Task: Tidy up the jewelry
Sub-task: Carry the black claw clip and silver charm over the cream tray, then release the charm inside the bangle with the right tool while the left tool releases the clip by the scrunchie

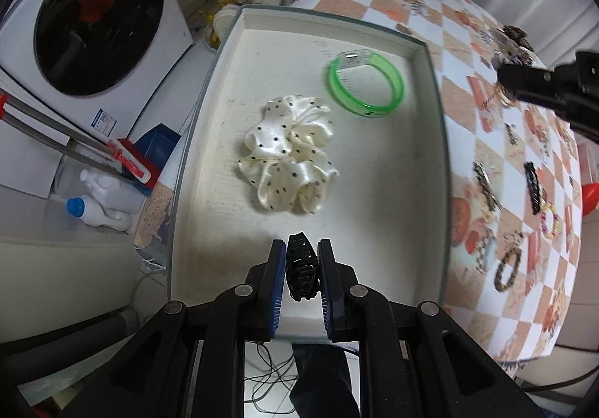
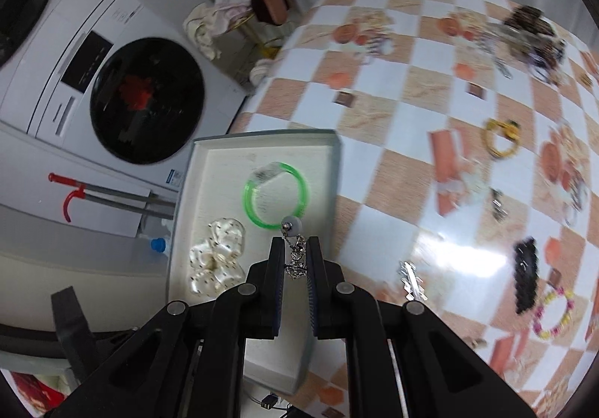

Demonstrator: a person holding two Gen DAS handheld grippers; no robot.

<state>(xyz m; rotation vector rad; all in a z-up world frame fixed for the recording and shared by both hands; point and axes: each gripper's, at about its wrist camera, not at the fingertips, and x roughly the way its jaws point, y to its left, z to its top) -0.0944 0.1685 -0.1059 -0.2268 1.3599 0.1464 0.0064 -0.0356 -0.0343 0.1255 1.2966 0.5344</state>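
A shallow cream tray sits at the table's left edge and holds a dotted cream scrunchie and a green bangle. My left gripper hangs over the tray's near end, shut on a black claw hair clip. In the right wrist view my right gripper is shut on a silver chain piece with a round white bead at its tip, above the tray's right side, close to the bangle and scrunchie. The right tool shows at the left view's right edge.
Loose jewelry and clips lie on the checkered tablecloth: a yellow ring, a black clip, a bead bracelet, a dark heap. A washing machine, mop and bottles stand left of the table.
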